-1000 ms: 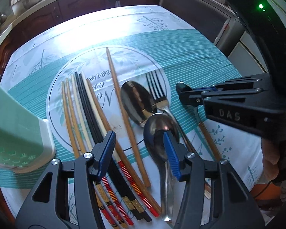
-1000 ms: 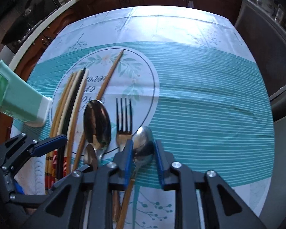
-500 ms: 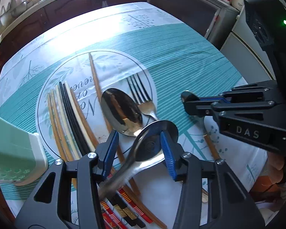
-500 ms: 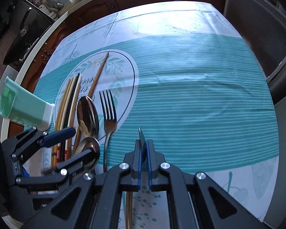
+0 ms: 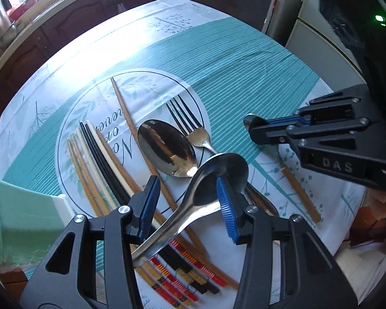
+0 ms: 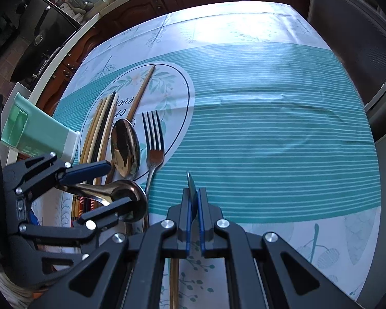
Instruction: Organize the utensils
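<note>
My left gripper (image 5: 187, 183) is shut on a silver spoon (image 5: 220, 177), lifted and tilted off the cloth, its handle running down to the left. The right wrist view shows the same spoon (image 6: 127, 193) in the left gripper (image 6: 118, 184). My right gripper (image 6: 193, 193) is shut on a small spoon with a wooden handle (image 6: 191, 182), its bowl edge-on between the pads. In the left wrist view the right gripper (image 5: 254, 128) stands at the right with that spoon's handle (image 5: 301, 195) hanging below. A big spoon (image 5: 167, 152), a fork (image 5: 190, 126) and several chopsticks (image 5: 100, 159) lie on the tablecloth.
A pale green utensil holder (image 5: 20, 219) lies on its side at the left table edge, also in the right wrist view (image 6: 36, 128). One wooden chopstick (image 5: 126, 113) lies apart, slanting across the printed circle. The striped tablecloth (image 6: 270, 141) stretches to the right. Dark cabinets surround the table.
The left gripper closed on the silver spoon and raised it, tilted, off the cloth. The right gripper shut on the small spoon, which now stands edge-on; both views shifted slightly.
</note>
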The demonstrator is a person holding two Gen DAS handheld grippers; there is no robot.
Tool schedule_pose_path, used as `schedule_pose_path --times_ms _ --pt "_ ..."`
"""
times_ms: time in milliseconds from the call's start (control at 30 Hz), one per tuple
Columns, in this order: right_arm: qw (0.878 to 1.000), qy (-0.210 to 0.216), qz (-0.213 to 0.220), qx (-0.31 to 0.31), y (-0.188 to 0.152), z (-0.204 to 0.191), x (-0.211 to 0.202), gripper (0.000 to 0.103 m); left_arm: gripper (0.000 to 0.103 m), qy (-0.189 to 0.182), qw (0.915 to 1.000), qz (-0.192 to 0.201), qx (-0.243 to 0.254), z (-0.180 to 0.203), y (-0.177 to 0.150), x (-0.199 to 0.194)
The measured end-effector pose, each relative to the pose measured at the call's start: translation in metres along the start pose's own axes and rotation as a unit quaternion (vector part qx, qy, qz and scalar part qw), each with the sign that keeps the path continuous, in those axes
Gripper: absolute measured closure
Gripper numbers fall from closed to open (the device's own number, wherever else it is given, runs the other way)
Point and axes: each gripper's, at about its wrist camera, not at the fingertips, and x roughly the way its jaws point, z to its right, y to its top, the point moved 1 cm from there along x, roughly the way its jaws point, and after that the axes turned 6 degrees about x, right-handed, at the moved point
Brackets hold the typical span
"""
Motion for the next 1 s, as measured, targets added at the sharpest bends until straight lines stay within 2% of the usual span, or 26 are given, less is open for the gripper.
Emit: schedule_pose_path --times_ms 133,333,633,733,767,800,833,900,1000 --pt "1.000 0.001 0.001 -0.003 -0.002 0.001 -0.001 0.098 0.060 0.006 0.9997 0.013 0.018 0.011 -0.004 -0.011" --pt "1.000 0.002 0.003 -0.003 -0.003 0.000 -0.001 0.098 0.059 0.038 0.9981 0.013 0.046 0.036 -0.003 -0.006" --pt "1.000 0.010 0.005 0.001 -0.008 0.004 -0.003 0.098 0.059 0.109 0.9935 0.016 0.028 0.057 0.002 0.009" --pt "1.000 0.011 0.005 0.002 -0.010 0.005 -0.004 0.098 0.060 0.117 0.9930 0.016 0.011 0.056 0.003 0.010" --pt "1.000 0.012 0.006 0.002 -0.010 0.006 -0.005 0.098 0.072 0.114 0.9934 0.015 0.002 0.055 0.003 0.009" --pt "1.000 0.012 0.006 0.002 -0.011 0.007 -0.005 0.098 0.089 0.106 0.9942 0.014 -0.008 0.051 0.003 0.009" --pt "1.000 0.013 0.006 0.003 -0.011 0.007 -0.005 0.098 0.097 0.095 0.9952 0.010 -0.020 0.047 0.002 0.009" --pt "1.000 0.015 0.007 0.004 -0.012 0.008 -0.006 0.098 0.102 0.082 0.9957 0.016 -0.041 0.037 0.001 0.005" --pt "1.000 0.016 0.007 0.004 -0.014 0.010 -0.008 0.098 0.103 0.057 0.9950 0.040 -0.071 0.023 -0.004 -0.010"
